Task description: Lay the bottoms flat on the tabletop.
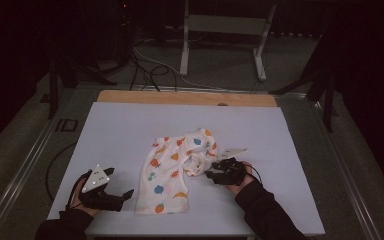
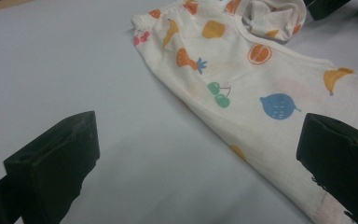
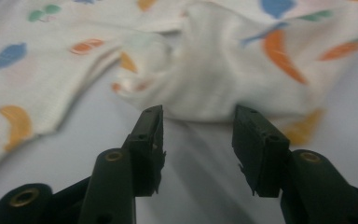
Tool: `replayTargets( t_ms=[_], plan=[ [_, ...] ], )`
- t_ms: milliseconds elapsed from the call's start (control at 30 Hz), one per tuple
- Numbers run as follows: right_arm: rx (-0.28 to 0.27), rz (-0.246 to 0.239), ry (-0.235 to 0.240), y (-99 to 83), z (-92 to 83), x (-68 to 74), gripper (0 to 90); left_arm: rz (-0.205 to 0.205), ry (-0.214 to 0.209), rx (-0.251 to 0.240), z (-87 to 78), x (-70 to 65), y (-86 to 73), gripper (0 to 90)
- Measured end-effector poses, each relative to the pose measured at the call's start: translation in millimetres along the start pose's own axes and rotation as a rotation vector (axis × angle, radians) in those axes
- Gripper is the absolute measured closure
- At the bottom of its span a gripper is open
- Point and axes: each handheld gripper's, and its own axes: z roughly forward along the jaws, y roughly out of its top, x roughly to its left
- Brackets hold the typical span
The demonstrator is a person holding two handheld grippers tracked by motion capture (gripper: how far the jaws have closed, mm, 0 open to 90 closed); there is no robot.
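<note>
R gripper (image 1: pixel 211 173) sits w/ jaws apart, tips just at the bunched right edge of the fruit-print cloth (image 1: pixel 172 170). L gripper (image 1: pixel 125 194), jaws wide apart, rests near-left of cloth, holding nothing.

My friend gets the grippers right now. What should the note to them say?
Left gripper: open, on the table beside the bottom left edge of the fruit-print baby shorts, gripping nothing.
Right gripper: open, jaws at the bunched fold on the shorts' right side, not yet closed on it.
Shorts lie rumpled mid-table on the white mat.
Done: nothing folded.
Left: probably grab the fold, then smooth or fold the shorts.
</note>
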Motion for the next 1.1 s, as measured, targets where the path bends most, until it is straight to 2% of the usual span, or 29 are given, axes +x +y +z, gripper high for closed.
replayTargets(
  t_ms=[133, 233, 300, 333, 467, 500, 600, 700, 800, 867, 933, 1033, 1100],
  plan=[
    [0.023, -0.002, -0.010, 6.0, 11.6, 7.7, 42.5, 0.003, -0.002, 0.003, 0.3, -1.1, -0.1, 0.5],
    [0.018, -0.010, -0.015, 9.8, 18.7, 15.5, 43.3, 0.006, -0.006, 0.006, 0.9, -1.0, -0.2, 0.6],
    [0.006, -0.005, -0.017, 13.1, 22.2, 19.2, 49.7, 0.003, -0.007, 0.003, 0.8, -0.7, -0.3, 0.6],
    [0.007, -0.001, -0.034, 15.1, 23.2, 20.5, 51.6, 0.003, -0.007, 0.003, 0.8, -0.7, -0.4, 0.6],
    [-0.002, -0.020, -0.109, 21.5, 20.3, 18.0, 81.0, 0.006, -0.006, 0.009, 1.2, -0.7, -1.1, 0.6],
    [-0.012, -0.012, -0.108, 22.2, 17.9, 16.3, 82.7, 0.004, -0.006, 0.009, 1.3, -0.6, -1.2, 0.6],
    [-0.039, -0.008, -0.112, 25.4, 5.8, 13.8, 82.9, 0.005, -0.009, 0.009, 1.3, -0.6, -1.0, 0.6],
    [-0.092, 0.026, -0.089, 29.1, -12.7, 7.5, 82.7, 0.000, -0.010, 0.007, 0.9, -0.2, -1.1, 0.6],
    [-0.122, 0.054, -0.072, 35.4, -28.5, 0.7, 81.2, -0.001, -0.015, 0.011, 1.5, 0.5, -1.2, 0.6],
    [-0.140, 0.054, -0.093, 41.4, -35.7, -3.3, 80.9, -0.006, -0.018, 0.010, 1.9, 0.8, -1.5, 0.5],
    [-0.159, 0.052, -0.131, 47.5, -39.2, -9.1, 79.7, -0.005, -0.017, 0.012, 2.1, 0.8, -1.8, 0.6],
    [-0.145, 0.052, -0.164, 54.6, -34.6, -20.4, 76.9, -0.012, -0.017, 0.010, 1.5, 1.7, -1.9, 0.6],
    [-0.142, 0.065, -0.154, 57.2, -28.9, -26.5, 64.6, -0.013, -0.016, 0.013, 1.7, 2.0, -2.3, 0.6]
  ],
)
